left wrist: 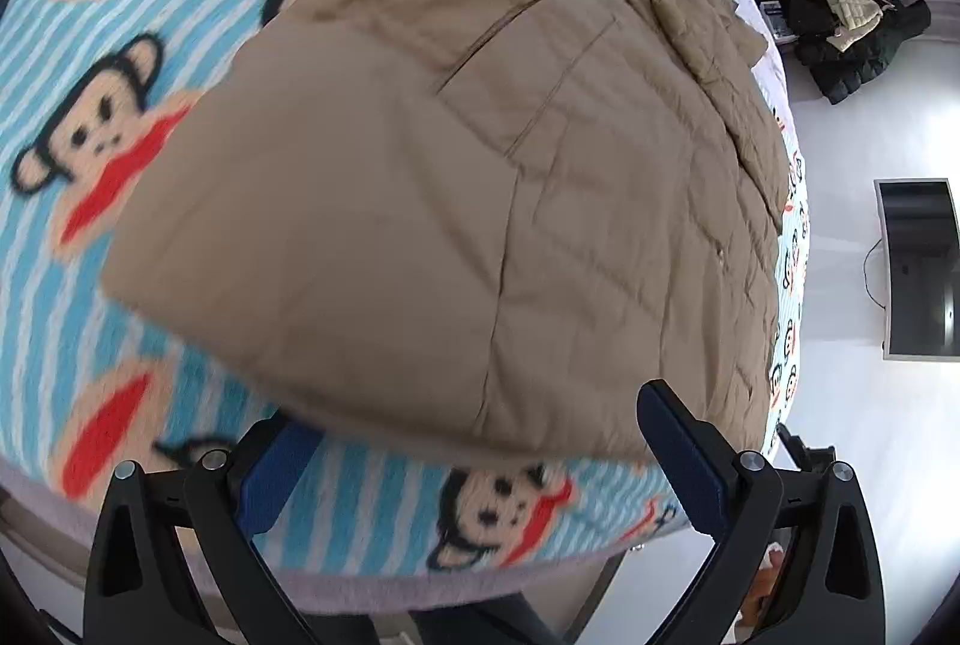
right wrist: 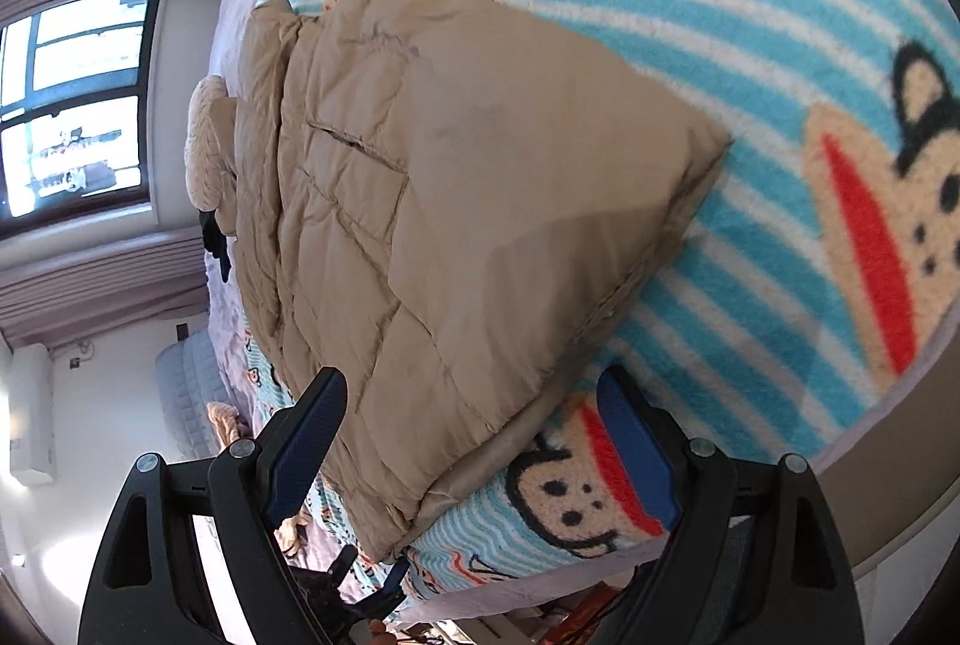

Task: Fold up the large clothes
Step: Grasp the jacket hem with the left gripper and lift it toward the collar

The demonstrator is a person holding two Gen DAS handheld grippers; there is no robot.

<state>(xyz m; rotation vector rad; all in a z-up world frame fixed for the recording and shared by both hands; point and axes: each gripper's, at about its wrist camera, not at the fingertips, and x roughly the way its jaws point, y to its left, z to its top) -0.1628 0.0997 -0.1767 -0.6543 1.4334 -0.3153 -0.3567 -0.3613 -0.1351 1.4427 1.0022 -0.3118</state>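
A tan quilted jacket (left wrist: 432, 177) lies folded over on a bed covered by a blue-striped monkey-print blanket (left wrist: 72, 117). My left gripper (left wrist: 474, 441) is open and empty, its blue-padded fingers on either side of the jacket's near hem, just above it. In the right wrist view the same jacket (right wrist: 468, 201) fills the middle, on the blanket (right wrist: 750, 45). My right gripper (right wrist: 474, 423) is open and empty, with the jacket's near corner between its spread fingers.
A fleecy cream collar or hood (right wrist: 207, 141) shows at the jacket's far end. Dark clothes (left wrist: 852, 33) are piled on the floor beyond the bed. A monitor (left wrist: 918, 267) stands on the white floor. A window (right wrist: 72, 105) is beside the bed.
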